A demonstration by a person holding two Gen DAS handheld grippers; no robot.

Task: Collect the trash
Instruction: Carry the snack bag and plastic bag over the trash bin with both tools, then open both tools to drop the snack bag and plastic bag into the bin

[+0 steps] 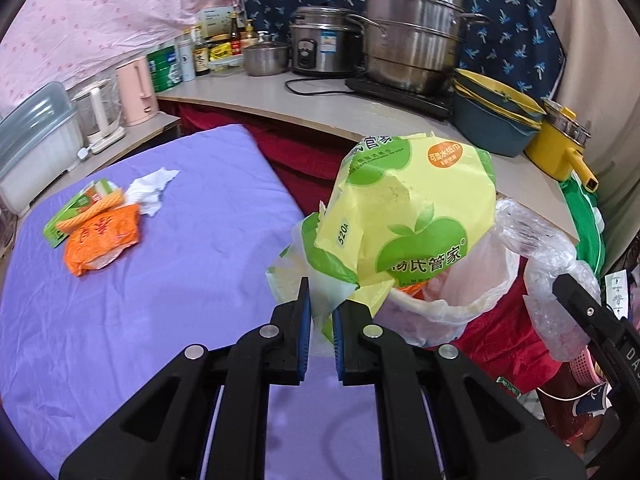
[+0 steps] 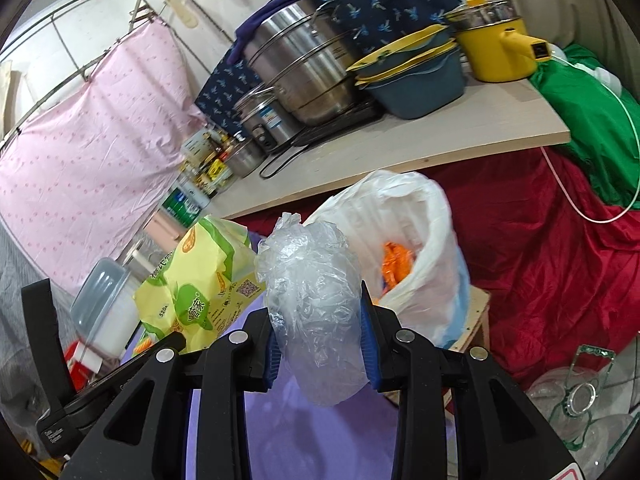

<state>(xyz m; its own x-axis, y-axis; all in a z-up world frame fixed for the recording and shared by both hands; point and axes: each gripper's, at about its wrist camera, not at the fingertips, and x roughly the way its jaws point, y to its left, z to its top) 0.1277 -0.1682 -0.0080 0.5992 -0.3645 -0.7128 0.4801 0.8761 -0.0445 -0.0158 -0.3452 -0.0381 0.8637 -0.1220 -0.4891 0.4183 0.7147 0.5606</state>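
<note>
My left gripper (image 1: 321,296) is shut on a corner of a yellow-green tissue wrapper (image 1: 404,216), holding it up beside the mouth of a white trash bag (image 1: 476,280). My right gripper (image 2: 318,312) is shut on a crumpled clear plastic bag (image 2: 312,300), just left of the white trash bag (image 2: 420,248), which has orange trash (image 2: 396,264) inside. The wrapper also shows in the right wrist view (image 2: 200,280). On the purple table (image 1: 160,320) lie an orange wrapper (image 1: 104,244), a green box (image 1: 76,208) and a white tissue (image 1: 152,188).
A counter (image 1: 320,100) behind holds steel pots (image 1: 412,36), a rice cooker (image 1: 320,40), bottles, a pink kettle (image 1: 136,88), blue-yellow basins (image 1: 496,116) and a yellow pot (image 1: 560,144). Red cloth (image 2: 540,260) hangs below. Glassware (image 2: 580,404) sits at the lower right.
</note>
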